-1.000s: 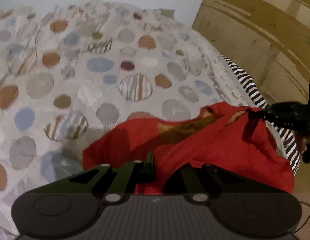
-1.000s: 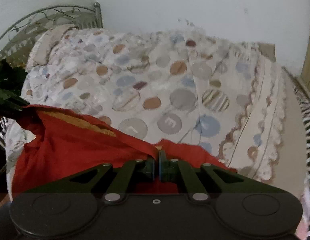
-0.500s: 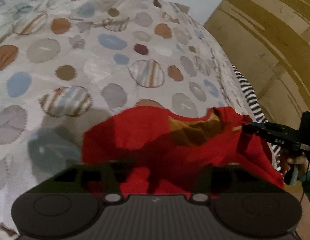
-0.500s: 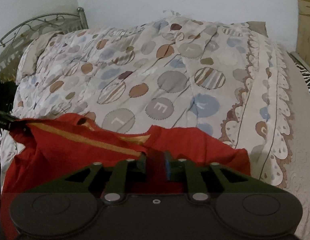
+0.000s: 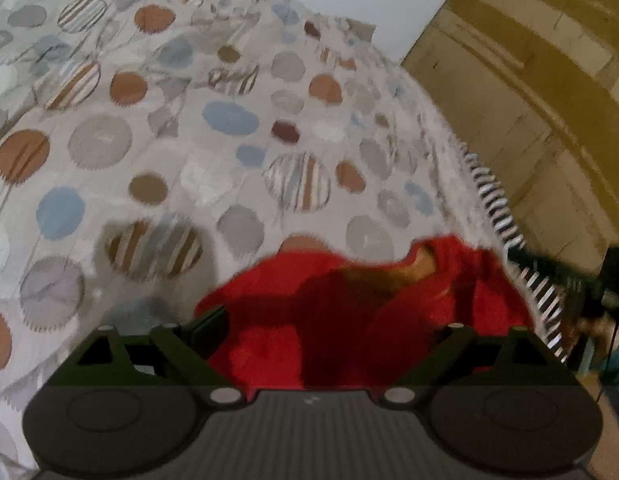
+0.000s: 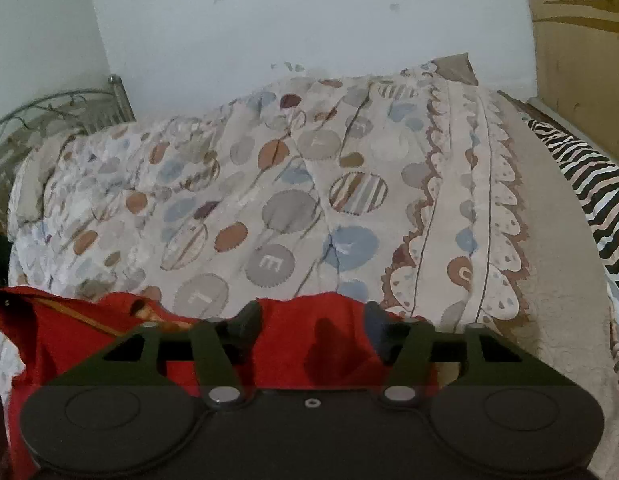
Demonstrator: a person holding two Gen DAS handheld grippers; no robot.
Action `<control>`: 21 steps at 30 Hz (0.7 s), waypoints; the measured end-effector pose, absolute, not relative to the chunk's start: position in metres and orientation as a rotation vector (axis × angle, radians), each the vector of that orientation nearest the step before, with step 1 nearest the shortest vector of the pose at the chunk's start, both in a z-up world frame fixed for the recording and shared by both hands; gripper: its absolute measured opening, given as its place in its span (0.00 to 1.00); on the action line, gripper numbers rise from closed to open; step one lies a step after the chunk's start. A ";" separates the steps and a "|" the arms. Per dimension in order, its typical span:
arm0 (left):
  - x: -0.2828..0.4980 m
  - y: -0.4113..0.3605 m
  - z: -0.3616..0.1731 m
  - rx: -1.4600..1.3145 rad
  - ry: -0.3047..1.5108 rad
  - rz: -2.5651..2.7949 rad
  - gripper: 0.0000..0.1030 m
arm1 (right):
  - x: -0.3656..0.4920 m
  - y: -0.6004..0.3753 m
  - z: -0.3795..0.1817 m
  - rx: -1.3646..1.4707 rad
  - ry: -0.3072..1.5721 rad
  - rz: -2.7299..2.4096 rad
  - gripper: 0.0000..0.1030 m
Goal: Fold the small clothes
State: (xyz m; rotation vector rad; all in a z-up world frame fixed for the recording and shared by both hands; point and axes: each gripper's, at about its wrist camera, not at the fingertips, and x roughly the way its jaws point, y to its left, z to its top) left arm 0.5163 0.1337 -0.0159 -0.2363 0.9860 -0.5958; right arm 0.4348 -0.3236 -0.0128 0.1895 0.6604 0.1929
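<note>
With both hand-held grippers, left [image 5: 325, 332] and right [image 6: 313, 320], opening and clear of the red shirt [image 6: 309, 344] at the bed's [image 6: 557, 272] near edge, I fear its loose fold slumping apart.

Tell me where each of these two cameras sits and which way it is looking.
Left wrist: on the left gripper, angled down across the red garment and dotted bedspread toward a wooden wardrobe; its jaws are opening.
Right wrist: on the right gripper, looking up the bed to the white wall and metal headboard; its jaws are opening over the garment.
Shared: garment, bedspread, striped cloth.
</note>
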 end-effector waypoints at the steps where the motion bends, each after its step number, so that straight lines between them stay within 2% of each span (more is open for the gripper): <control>1: 0.522 0.136 -0.011 -0.272 0.980 -0.600 0.94 | 0.431 -0.323 -0.011 0.191 0.651 0.206 0.75; 5: 0.532 0.146 0.005 -0.354 0.919 -0.550 0.94 | 0.410 -0.314 -0.006 0.162 0.618 0.340 0.90; 7: 0.526 0.148 0.009 -0.335 0.873 -0.523 0.98 | 0.399 -0.301 -0.006 0.101 0.624 0.403 0.97; 12: 0.477 0.134 -0.005 -0.151 0.773 -0.500 0.99 | 0.374 -0.264 -0.020 -0.157 0.637 0.448 0.97; 19: 0.409 0.101 -0.044 0.066 0.717 -0.560 0.99 | 0.349 -0.238 -0.048 -0.355 0.585 0.421 0.99; 21: 0.407 0.090 -0.051 0.109 0.726 -0.536 0.99 | 0.347 -0.232 -0.055 -0.423 0.564 0.395 0.95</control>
